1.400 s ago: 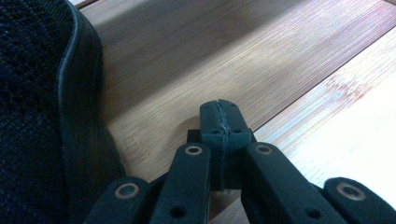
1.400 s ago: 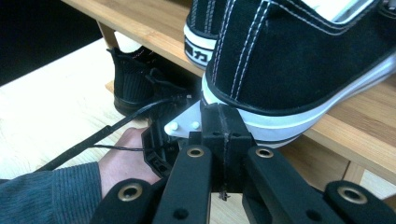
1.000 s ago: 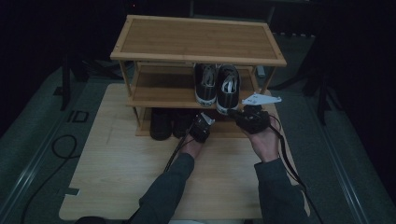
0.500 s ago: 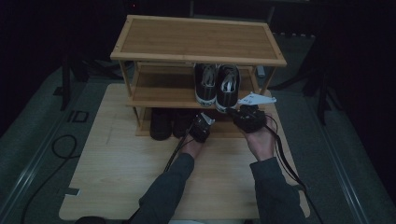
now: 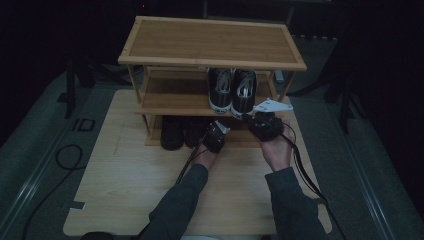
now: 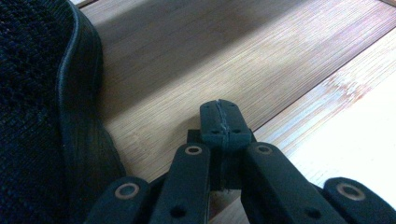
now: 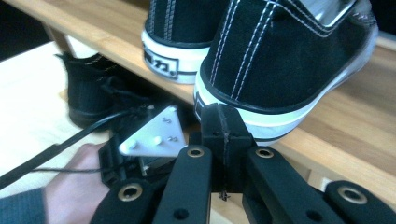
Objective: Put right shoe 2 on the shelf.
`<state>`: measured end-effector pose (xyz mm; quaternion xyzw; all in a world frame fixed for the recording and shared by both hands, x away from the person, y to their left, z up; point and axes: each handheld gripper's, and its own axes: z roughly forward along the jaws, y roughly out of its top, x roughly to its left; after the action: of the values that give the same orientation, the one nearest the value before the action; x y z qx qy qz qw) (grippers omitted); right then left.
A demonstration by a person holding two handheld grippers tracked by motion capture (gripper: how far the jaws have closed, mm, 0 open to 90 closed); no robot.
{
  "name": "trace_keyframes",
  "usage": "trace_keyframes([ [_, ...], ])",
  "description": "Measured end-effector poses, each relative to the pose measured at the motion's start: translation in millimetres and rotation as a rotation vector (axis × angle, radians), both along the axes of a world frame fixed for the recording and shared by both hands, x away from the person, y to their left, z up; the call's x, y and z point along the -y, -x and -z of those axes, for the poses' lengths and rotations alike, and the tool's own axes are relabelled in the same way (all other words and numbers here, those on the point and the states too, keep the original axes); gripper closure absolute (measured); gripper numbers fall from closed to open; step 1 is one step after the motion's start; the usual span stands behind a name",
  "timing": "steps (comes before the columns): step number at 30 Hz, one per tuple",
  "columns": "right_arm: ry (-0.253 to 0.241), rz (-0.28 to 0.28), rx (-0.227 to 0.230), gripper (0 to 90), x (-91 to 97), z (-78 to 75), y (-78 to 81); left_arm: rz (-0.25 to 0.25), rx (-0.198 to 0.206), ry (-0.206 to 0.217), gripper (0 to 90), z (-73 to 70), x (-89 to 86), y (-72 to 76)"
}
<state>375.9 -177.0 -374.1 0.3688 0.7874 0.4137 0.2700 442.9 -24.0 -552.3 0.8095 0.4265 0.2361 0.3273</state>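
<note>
Left gripper (image 5: 216,131): held low in front of the bottom shelf (image 6: 224,51); jaws pressed flat together with nothing between them, as the left gripper view shows (image 6: 223,122).
Right gripper (image 5: 252,120): held at the front edge of the middle shelf (image 5: 170,107), at about 2 o'clock from the left gripper; jaws shut tight and empty, tips just in front of the heel of the right sneaker (image 7: 289,60); whether they touch the white sole band cannot be told.
Sneaker pair: black canvas, white soles, white stitching; standing side by side on the middle shelf, heels toward the person. Right sneaker (image 5: 244,95) at 12 o'clock from the right gripper; left sneaker (image 5: 220,92) just beside it, at its 9 o'clock.
Dark shoes (image 5: 172,132): on the bottom shelf, at 9 o'clock from the left gripper; one of them, with a knit upper and ribbed sole edge (image 6: 42,116), lies close beside the left jaws.
Shoe rack (image 5: 212,42): three bamboo tiers, top tier bare; stands at the 12 o'clock end of the wooden board (image 5: 130,185).
Hands: left hand (image 5: 206,157) and right hand (image 5: 277,147) each wrapped around a gripper body; grey sleeves enter from 6 o'clock.
Cables: black, trailing from both grippers back toward 6 o'clock.
</note>
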Motion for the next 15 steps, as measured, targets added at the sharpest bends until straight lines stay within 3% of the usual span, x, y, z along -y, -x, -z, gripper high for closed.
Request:
trace_keyframes([
  [15,0.023,0.046,0.031,90.0,-6.0,0.3,-3.2,-0.002,-0.002,0.002,90.0,0.0,-0.2,0.1],
])
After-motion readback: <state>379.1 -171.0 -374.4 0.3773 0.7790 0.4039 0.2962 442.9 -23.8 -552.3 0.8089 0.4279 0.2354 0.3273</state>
